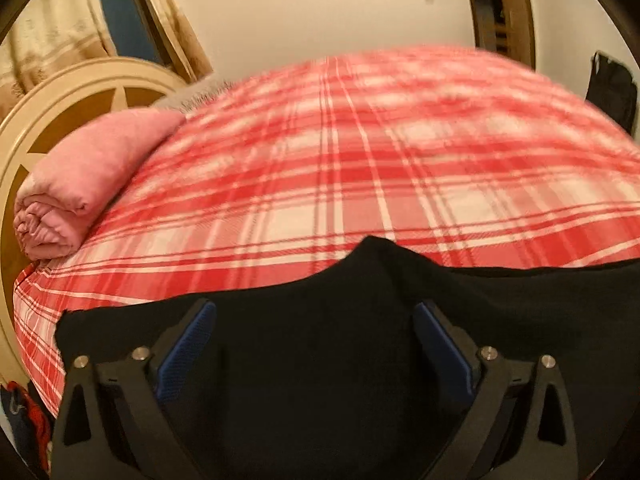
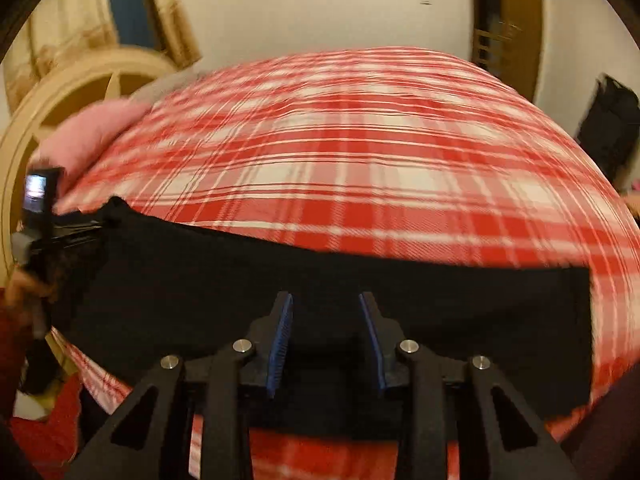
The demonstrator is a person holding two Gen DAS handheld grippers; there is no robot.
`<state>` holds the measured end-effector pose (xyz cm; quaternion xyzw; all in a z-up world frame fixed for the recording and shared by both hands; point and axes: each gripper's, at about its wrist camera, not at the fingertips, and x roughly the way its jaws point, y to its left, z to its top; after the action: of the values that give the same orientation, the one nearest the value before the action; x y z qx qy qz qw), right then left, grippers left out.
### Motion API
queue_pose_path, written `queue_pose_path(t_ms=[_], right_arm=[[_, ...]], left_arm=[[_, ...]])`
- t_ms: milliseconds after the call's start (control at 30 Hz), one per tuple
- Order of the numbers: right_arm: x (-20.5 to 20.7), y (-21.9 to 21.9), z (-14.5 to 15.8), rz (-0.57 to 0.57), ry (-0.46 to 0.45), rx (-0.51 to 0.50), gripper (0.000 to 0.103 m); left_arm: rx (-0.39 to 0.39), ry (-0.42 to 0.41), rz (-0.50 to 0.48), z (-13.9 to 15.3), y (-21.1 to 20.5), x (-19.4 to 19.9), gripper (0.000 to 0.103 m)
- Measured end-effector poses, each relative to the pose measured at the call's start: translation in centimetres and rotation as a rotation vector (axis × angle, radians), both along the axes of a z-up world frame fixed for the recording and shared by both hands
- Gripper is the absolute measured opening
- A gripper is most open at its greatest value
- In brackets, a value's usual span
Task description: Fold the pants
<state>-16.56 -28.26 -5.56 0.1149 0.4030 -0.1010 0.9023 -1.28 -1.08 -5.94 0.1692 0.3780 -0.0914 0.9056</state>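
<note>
black pants (image 2: 320,280) lie flat across plaid bedsheet (image 2: 340,168).

Left wrist view: set just behind the left gripper (image 1: 314,320), aimed forward and down along its fingers, close over black pants (image 1: 312,380) on a red plaid bed (image 1: 360,160). Right wrist view: same mounting behind the right gripper (image 2: 326,320), same downward slant, equally near. Shared by both: pants, bed, pink rolled blanket (image 1: 92,176), cream headboard (image 1: 72,92), far wall (image 1: 320,8).

Our bed (image 1: 360,152), red plaid sheet: black pants (image 1: 312,360) bottom of frame, pink blanket (image 1: 88,176) left.
</note>
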Motion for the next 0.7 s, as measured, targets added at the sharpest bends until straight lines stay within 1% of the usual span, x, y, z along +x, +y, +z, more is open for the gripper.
queue_pose_path(t_ms=[67,100,133,233,267,300,333,367,400,433,467,500,533,600,667,700], right_arm=[[-1.9,-0.3,-0.3,0.005,0.013,0.024,0.035],[-2.4,0.0,-0.6,0.0,0.03,0.014,0.035],[-2.6,0.2,-1.1,-0.007,0.042,0.004,0.035],[-2.3,0.5,-2.5,0.028,0.064,0.062,0.035],[-1.9,1.1,-3.6,0.068,0.123,0.059,0.035],[-1.7,1.8,-4.9,0.11,0.208,0.037,0.036],[-2.0,2.5,-5.5,0.145,0.249,-0.005,0.036],[-2.5,3.1,-5.4,0.178,0.254,-0.044,0.036],[-2.8,3.3,-5.5,0.201,0.291,-0.056,0.035],[-3.1,3.3,-5.7,0.211,0.36,-0.062,0.035],[-3.3,3.2,-6.1,0.217,0.409,-0.066,0.035],[-3.6,3.1,-5.7,0.221,0.406,-0.073,0.035],[-3.8,2.8,-5.0,0.215,0.371,-0.061,0.035],[-3.6,1.7,-2.1,0.18,0.21,0.028,0.035],[-3.2,1.0,-0.2,0.147,0.067,0.074,0.036],[-2.6,0.8,0.5,0.13,0.007,0.078,0.036]], left_arm=[[0.002,0.055,0.04,-1.0,-0.6,1.5,0.1],[-0.007,0.074,0.057,-1.3,-0.6,1.9,0.102],[-0.025,0.075,0.086,-1.5,-0.6,2.3,0.103],[-0.024,0.065,0.111,-1.8,-1.1,2.2,0.103],[-0.022,0.053,0.117,-1.8,-1.2,2.2,0.103],[-0.023,0.046,0.122,-1.8,-1.3,2.2,0.103],[-0.026,0.048,0.129,-1.9,-1.3,2.3,0.103],[-0.035,0.052,0.137,-1.9,-1.2,2.4,0.103],[-0.046,0.057,0.14,-1.9,-1.0,2.5,0.103],[-0.056,0.062,0.139,-1.8,-0.8,2.4,0.103],[-0.069,0.066,0.133,-1.9,-0.5,2.5,0.103],[-0.078,0.069,0.126,-1.9,-0.3,2.8,0.103],[-0.086,0.076,0.117,-1.9,-0.2,2.9,0.103],[-0.104,0.082,0.096,-1.1,0.1,2.5,0.103],[-0.128,0.049,0.067,0.1,0.5,1.3,0.101],[-0.14,0.027,0.051,0.7,0.7,0.5,0.101]])
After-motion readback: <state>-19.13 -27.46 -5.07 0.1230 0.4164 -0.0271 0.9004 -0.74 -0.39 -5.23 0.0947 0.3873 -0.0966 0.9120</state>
